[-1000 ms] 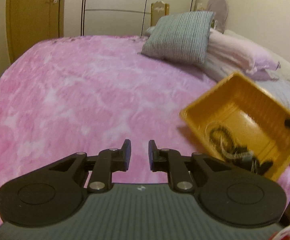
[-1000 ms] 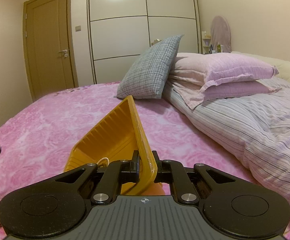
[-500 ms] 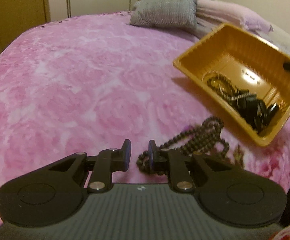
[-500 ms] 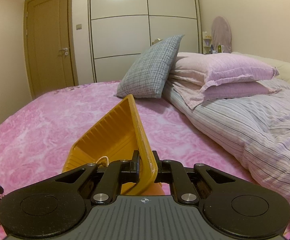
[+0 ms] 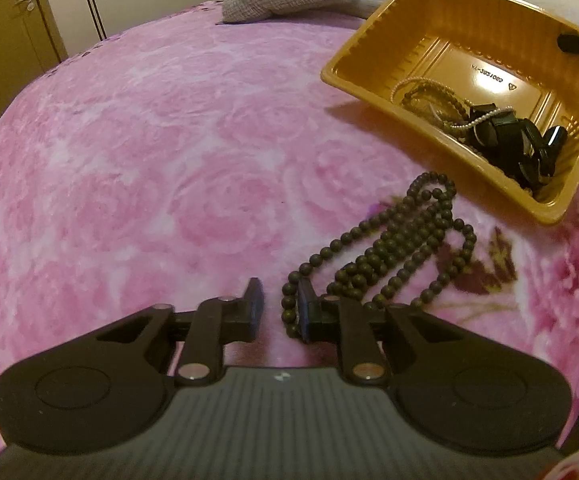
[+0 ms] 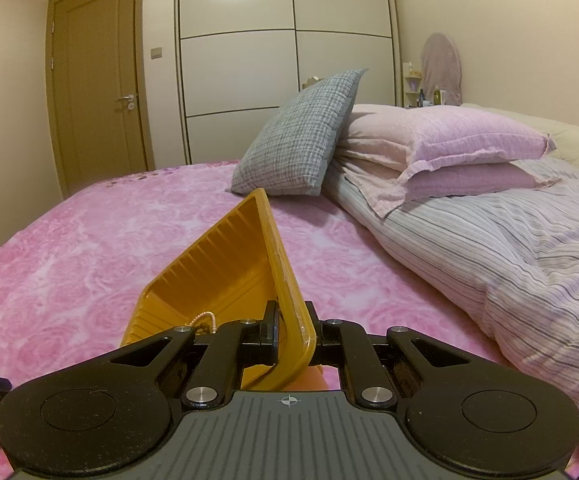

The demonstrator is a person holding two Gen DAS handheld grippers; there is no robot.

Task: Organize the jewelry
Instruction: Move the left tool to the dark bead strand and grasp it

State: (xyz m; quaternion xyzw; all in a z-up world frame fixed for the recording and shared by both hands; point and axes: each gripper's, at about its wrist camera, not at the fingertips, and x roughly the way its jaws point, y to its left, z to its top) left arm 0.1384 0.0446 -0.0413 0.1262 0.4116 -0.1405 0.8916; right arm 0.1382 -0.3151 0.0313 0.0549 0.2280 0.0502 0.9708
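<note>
Left gripper (image 5: pixel 280 312) lowered beside beads (image 5: pixel 393 248), blanket (image 5: pixel 137 152) clear leftward

Dark bead necklace (image 5: pixel 389 248) beside tilted yellow tray (image 5: pixel 369 60)

The right gripper (image 6: pixel 292 330) is clamped on the near rim of a yellow tray (image 6: pixel 225 272), one jaw inside the wall and one outside. The tray tilts up and away from the jaws. A pale bead strand (image 6: pixel 205 317) shows just left of the jaws, inside the tray. Beyond lies a pink blanket (image 6: pixel 89 240), with a grey cushion (image 6: pixel 301 136) farther ahead.
</note>
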